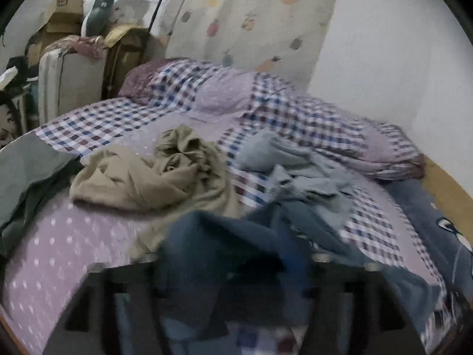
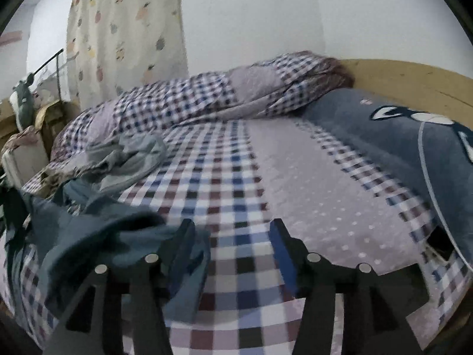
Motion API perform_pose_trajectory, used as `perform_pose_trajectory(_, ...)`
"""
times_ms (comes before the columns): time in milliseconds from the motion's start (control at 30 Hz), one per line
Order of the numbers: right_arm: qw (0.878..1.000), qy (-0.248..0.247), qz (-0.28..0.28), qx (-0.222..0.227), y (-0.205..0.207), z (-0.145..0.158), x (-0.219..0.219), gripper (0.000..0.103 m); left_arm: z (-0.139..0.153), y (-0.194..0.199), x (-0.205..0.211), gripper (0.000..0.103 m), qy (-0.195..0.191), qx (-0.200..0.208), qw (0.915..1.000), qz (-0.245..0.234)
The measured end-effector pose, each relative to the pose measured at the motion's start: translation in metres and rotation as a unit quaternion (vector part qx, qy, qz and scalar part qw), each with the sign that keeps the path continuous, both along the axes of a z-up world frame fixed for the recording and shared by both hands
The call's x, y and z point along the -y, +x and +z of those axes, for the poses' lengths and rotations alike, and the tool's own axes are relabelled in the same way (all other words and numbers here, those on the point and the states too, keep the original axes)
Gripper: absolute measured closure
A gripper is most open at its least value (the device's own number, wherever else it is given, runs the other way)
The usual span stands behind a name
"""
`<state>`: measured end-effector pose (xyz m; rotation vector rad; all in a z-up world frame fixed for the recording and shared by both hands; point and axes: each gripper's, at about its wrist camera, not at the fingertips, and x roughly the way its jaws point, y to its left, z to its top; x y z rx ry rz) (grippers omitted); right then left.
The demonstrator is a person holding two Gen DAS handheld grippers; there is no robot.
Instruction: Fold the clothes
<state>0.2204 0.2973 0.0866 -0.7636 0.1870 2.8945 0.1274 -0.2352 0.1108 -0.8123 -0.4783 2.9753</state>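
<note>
Clothes lie scattered over the checked and dotted bedsheet (image 2: 236,177) in front of you. In your left wrist view, a dark blue garment (image 1: 224,236) is heaped at the lower centre of the frame, draped over the front of your left gripper (image 1: 236,266). Its fingers stand wide apart at the bottom corners, with cloth lying between them, but blur keeps you from telling whether either pad touches it. A crumpled beige garment (image 1: 165,171) sits left of centre, a light grey-blue garment (image 1: 289,159) right of centre, and a dark green cloth (image 1: 26,177) at the left edge.

In your right wrist view, your right gripper (image 2: 233,236) is parted, and only bare sheet shows between its fingers. The dark blue garment (image 2: 97,236) lies at the lower left, its edge against the left finger (image 2: 183,236). A rumpled duvet (image 2: 192,97) crosses the middle, and a blue pillow (image 2: 399,136) lies at the right.
</note>
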Motion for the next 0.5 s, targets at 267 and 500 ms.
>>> perform_pose_trajectory(267, 0.992, -0.077, 0.100, -0.016, -0.003, 0.003, 0.001, 0.046, -0.014, 0.057, -0.034, 0.016, 0.018, 0.064, 0.9943, -0.083)
perform_pose_trajectory(500, 0.948, -0.085, 0.303, 0.047, -0.002, -0.017, 0.073, 0.046, -0.036, 0.095, -0.071, 0.016, 0.044, 0.100, 0.9832, -0.146)
